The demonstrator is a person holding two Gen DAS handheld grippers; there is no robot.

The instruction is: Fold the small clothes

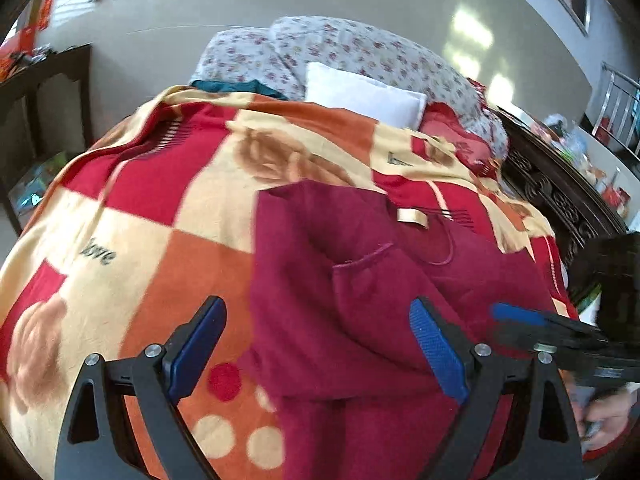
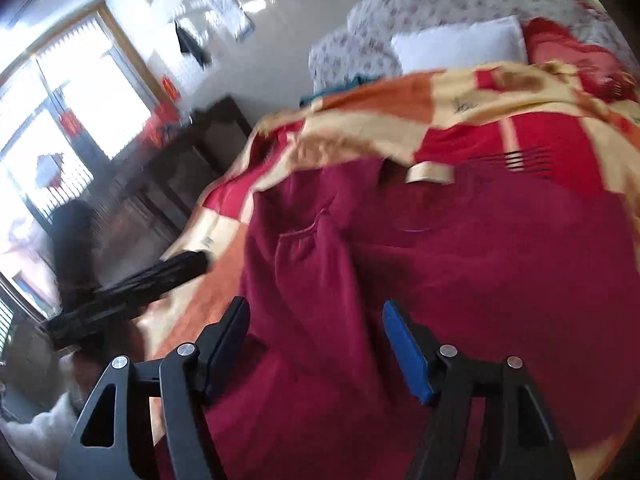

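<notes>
While both grippers, left (image 1: 318, 354) and right (image 2: 316, 350), hover spread and empty, the maroon garment (image 1: 360, 280) fills lower centre on a checked blanket (image 1: 152, 208) lettered "love".

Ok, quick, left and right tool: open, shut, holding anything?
Left tool: open, empty, over the maroon garment.
Right tool: open, empty, also over the garment.

Both cameras look forward and down along their own tongs, close above the bed. The left wrist view faces the maroon garment (image 1: 360, 280) from its left side, toward the white pillow (image 1: 360, 96). The right wrist view sits right over the same garment (image 2: 440, 260). Both views share the garment, the checkered blanket (image 1: 160, 208) and the pillow (image 2: 460, 44).
</notes>
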